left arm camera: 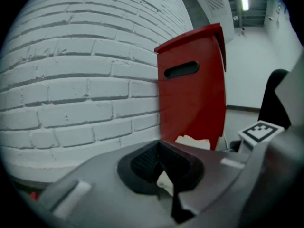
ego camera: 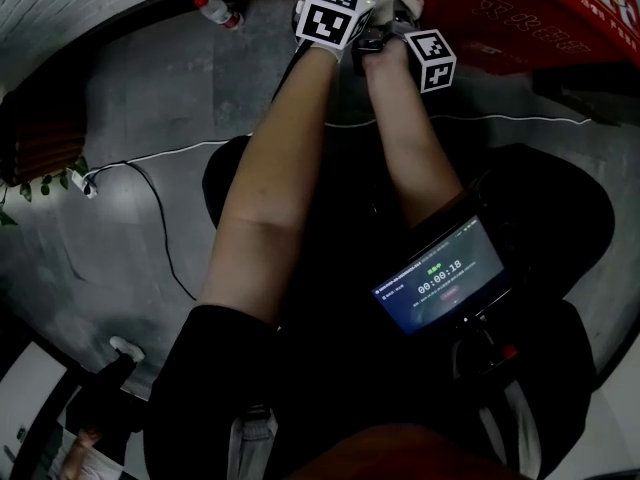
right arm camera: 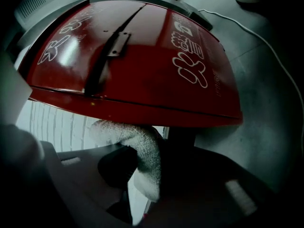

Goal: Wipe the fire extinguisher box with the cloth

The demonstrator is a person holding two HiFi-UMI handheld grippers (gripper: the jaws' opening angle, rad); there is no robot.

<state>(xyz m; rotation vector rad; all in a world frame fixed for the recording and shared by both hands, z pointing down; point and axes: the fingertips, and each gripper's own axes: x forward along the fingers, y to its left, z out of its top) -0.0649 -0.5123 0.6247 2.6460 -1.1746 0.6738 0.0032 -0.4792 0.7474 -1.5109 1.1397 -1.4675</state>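
1. White painted brick wall (left arm camera: 71,80): backs the work and fills the left of my left gripper view.

2. Grey concrete floor (ego camera: 150,98): bears the box.

3. Red metal fire extinguisher box (right arm camera: 142,56), with white characters on its lid. It stands against the wall with its long axis upright, at the top right of my head view. It lies straight ahead of both grippers, and its lid overhangs the right one.

4. White knitted cloth (right arm camera: 140,151): bunched, its upper end just under the lid's front edge. I cannot tell whether it touches.

5. Right gripper (right arm camera: 149,148): clenched on the cloth. I judge it the nearer of the two to the lid.

6. Left gripper (left arm camera: 159,148): pads pressed together, with a pale scrap pinched low between them. I take the scrap for a part of the same cloth. This gripper faces the box's narrow side, the one with the dark slot.

7. Clear plastic bottle with a red cap (ego camera: 215,10): on the floor by the wall, well apart from the work.

Note: as I read it, the wipe turns on the cloth going up and forward onto the lid.
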